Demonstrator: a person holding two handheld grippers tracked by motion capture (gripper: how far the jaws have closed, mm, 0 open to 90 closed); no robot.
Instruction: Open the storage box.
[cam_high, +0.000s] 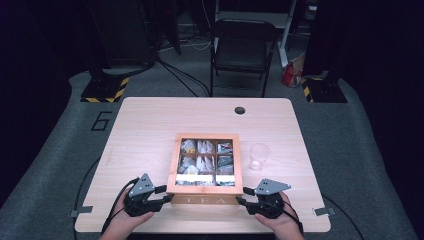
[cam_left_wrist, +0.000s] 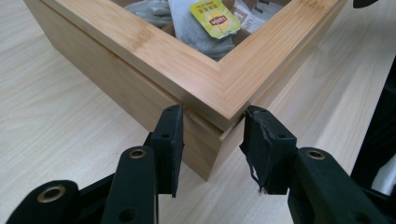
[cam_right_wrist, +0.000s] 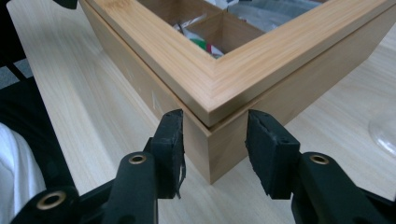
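A wooden tea box (cam_high: 205, 200), its lid framing several compartments of tea bags, sits at the table's near middle. My left gripper (cam_high: 162, 195) is at its near left corner and my right gripper (cam_high: 241, 196) at its near right corner. In the left gripper view the jaws (cam_left_wrist: 210, 140) straddle the box corner (cam_left_wrist: 212, 154), pads close beside both walls just under the lid's edge; a yellow-tagged tea bag (cam_left_wrist: 215, 18) lies inside. In the right gripper view the jaws (cam_right_wrist: 212, 144) straddle the other corner (cam_right_wrist: 210, 149) the same way. Neither pair visibly presses.
An empty clear glass (cam_high: 259, 156) stands just right of the box and shows at the edge of the right gripper view (cam_right_wrist: 385, 133). A round cable hole (cam_high: 240, 110) is at the table's far edge. A folding chair (cam_high: 243, 50) stands beyond the table.
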